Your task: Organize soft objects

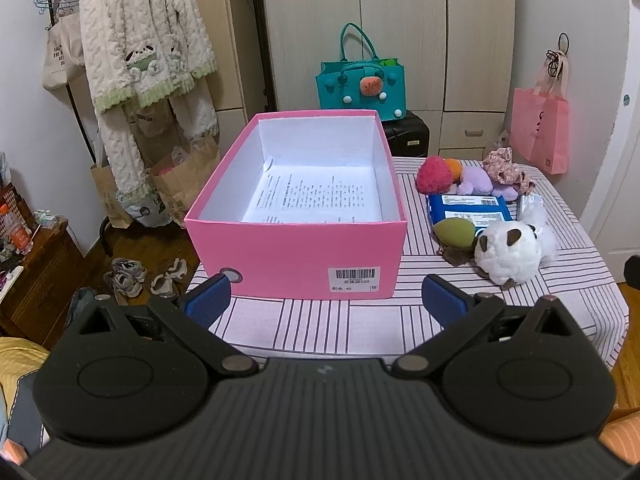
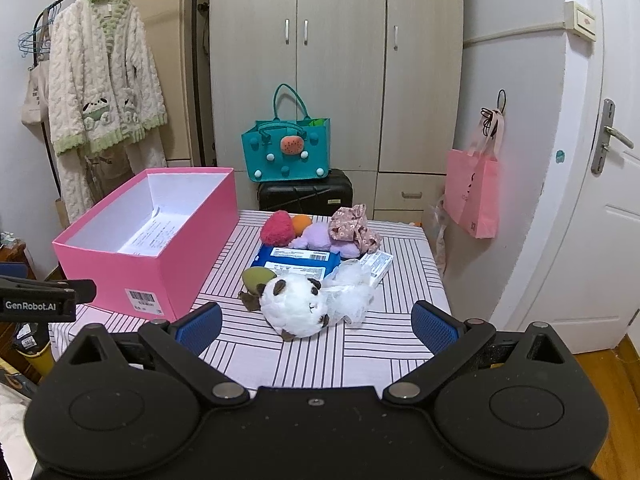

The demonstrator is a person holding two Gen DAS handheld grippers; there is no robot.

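Hovering over the near edge of the striped pink-and-white tablecloth (image 2: 360, 344), both tongs stand wide apart and hold nothing. Left gripper (image 1: 326, 300): blue-padded fingers (image 1: 208, 300) spread, pointing at the open pink cardboard shoebox (image 1: 296, 252), which stands just ahead of it, barcode label facing the camera. Right gripper (image 2: 316, 322): equally spread, with the fluffy white panda plush (image 2: 294, 306) lying on the cloth just ahead, between the finger lines but untouched.

Soft things lie in a loose cluster right of the box, all on the cloth. Beside the panda: an olive-green egg-shaped plush (image 2: 256, 278) to its left, touching; a white mesh bath pouf (image 2: 352, 294) to its right, touching. Behind these, a blue flat packet with white labels (image 2: 298, 260) and a small white wrapped pack (image 2: 376, 264). Farther back: a red fuzzy ball (image 2: 276, 228), an orange ball (image 2: 301, 222), a lilac plush (image 2: 320, 236), and a pink floral fabric scrunchie (image 2: 352, 226), pressed together.

Box contents: one printed paper sheet (image 1: 316, 196) flat on the white bottom.
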